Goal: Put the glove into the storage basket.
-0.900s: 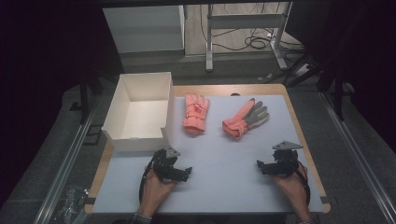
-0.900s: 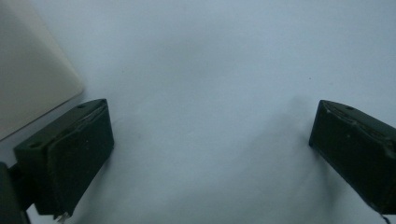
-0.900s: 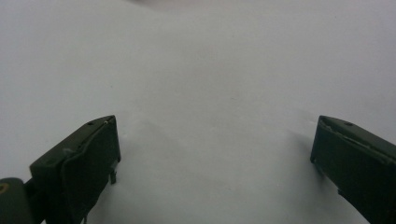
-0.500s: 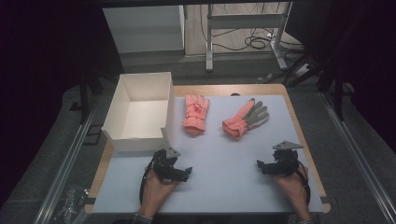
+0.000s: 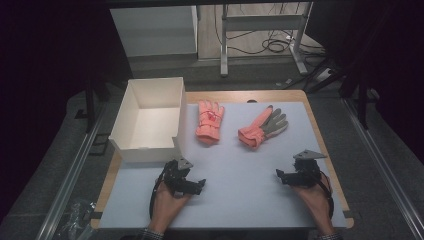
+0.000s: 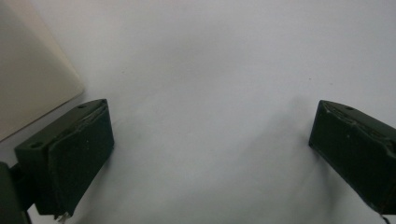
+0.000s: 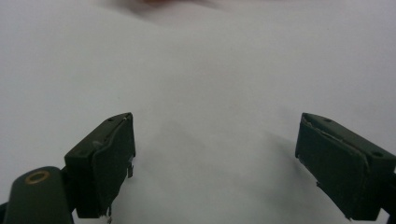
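Two gloves lie on the white mat (image 5: 240,170). One is an orange glove (image 5: 209,121) near the middle; the other is an orange and grey glove (image 5: 262,127) to its right. A white open box (image 5: 150,117) stands at the left. My left gripper (image 5: 199,185) rests on the mat just in front of the box, pointing right. Its jaws stand wide apart over bare mat (image 6: 210,116), nothing between them. My right gripper (image 5: 280,175) sits near the right edge, pointing left, open and empty (image 7: 215,123). A blur of orange glove (image 7: 159,2) shows at the top of the right gripper view.
The box's pale wall (image 6: 32,79) is close on the left in the left gripper view. A wooden table rim (image 5: 322,135) borders the mat. Beyond the table's far edge are metal stand legs (image 5: 224,45) and cables on the floor.
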Demonstrator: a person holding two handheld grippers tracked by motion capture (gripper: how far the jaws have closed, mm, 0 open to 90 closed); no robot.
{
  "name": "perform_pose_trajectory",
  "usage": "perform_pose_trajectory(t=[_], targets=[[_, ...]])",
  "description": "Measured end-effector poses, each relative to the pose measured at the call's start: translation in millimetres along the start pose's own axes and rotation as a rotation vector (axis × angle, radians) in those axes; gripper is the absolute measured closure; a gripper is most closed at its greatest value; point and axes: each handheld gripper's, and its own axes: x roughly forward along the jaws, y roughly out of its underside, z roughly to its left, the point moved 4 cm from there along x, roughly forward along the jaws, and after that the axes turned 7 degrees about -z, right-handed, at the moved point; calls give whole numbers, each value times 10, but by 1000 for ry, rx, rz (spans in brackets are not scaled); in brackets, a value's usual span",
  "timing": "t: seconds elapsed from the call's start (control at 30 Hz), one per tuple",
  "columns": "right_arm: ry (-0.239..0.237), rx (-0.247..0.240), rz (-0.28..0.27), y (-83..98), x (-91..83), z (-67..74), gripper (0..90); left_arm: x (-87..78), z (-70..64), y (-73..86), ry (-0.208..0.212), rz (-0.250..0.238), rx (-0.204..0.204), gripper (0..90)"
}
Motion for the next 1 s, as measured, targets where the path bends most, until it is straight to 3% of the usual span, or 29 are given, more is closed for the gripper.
perform_pose_trajectory(t=[0.17,0.4,0.67,1.0], targets=[[-26,46,-13,-118,23,-21,126,1,-1,0,0,-2,-1,1],[-15,17,-13,-261,108,-1,144,0,1,0,0,-2,2,1],[-44,21,-13,-379,201,-54,229,-1,1,0,1,-2,3,3],[-37,19,-39,-601,310,-142,343,-1,3,1,2,-2,1,3]])
